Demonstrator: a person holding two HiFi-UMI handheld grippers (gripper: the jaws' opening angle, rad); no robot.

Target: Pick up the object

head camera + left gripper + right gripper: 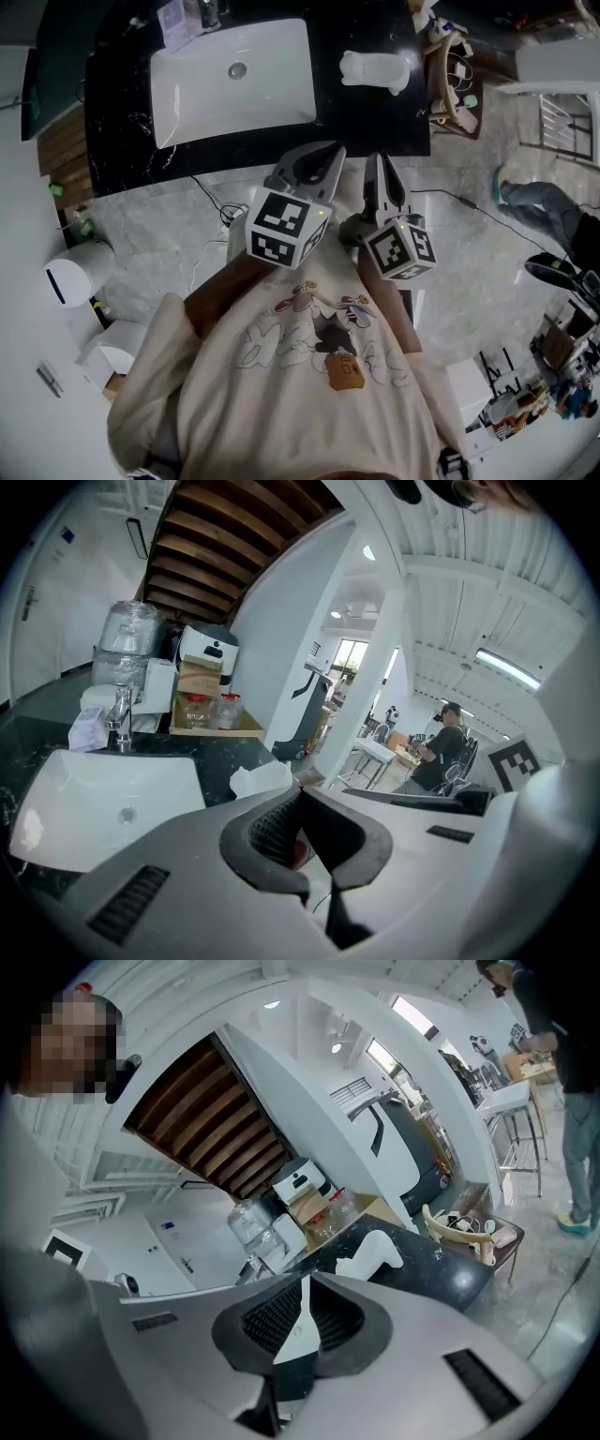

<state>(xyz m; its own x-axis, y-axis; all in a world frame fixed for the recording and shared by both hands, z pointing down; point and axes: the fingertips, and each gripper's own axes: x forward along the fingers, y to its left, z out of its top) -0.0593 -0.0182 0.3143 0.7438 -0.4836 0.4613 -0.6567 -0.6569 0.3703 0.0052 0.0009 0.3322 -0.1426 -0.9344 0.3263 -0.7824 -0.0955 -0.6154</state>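
A white lumpy object [375, 70] lies on the black countertop [122, 150], to the right of the sink. It also shows in the left gripper view [261, 778] and in the right gripper view [373, 1253]. I hold both grippers close to my chest, short of the counter's front edge and pointing toward it. My left gripper [335, 153] [298, 797] has its jaw tips together, with nothing between them. My right gripper [382, 161] [306, 1283] is shut and empty too. Neither one touches the object.
A white sink [187, 103] is set in the counter, with a faucet [120, 719], a large wrapped water bottle [127, 649] and a cardboard box [211, 714] behind it. A wooden chair [455, 84] stands at the counter's right end. Cables [211, 202] cross the marble floor. A person [553, 206] stands at the right.
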